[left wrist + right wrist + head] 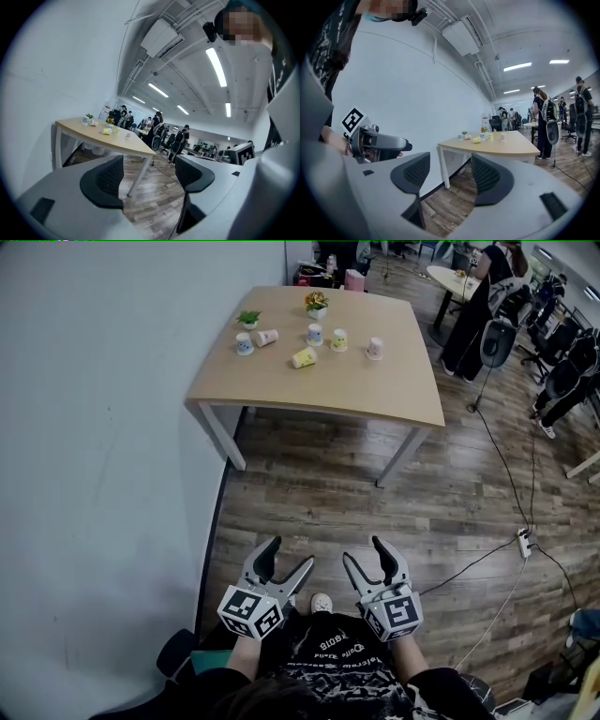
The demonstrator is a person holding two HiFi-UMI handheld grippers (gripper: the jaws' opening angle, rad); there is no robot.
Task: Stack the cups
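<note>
Several small paper cups stand or lie on the far half of a light wooden table (309,390). A blue-print cup (244,344) is upright at the left, with a tipped cup (267,337) beside it. A yellow cup (304,358) lies on its side and a pink cup (375,348) stands at the right. Both grippers are held low near my body, well short of the table. My left gripper (292,554) is open and empty, and my right gripper (363,551) is open and empty too. In the gripper views the cups (107,131) (478,138) are tiny and distant beyond the parted jaws.
A small green plant (248,318) and a flower pot (317,304) sit at the table's back. A white wall (103,427) runs along the left. A cable and power strip (524,542) lie on the wood floor at the right. People (478,306) stand beyond the table.
</note>
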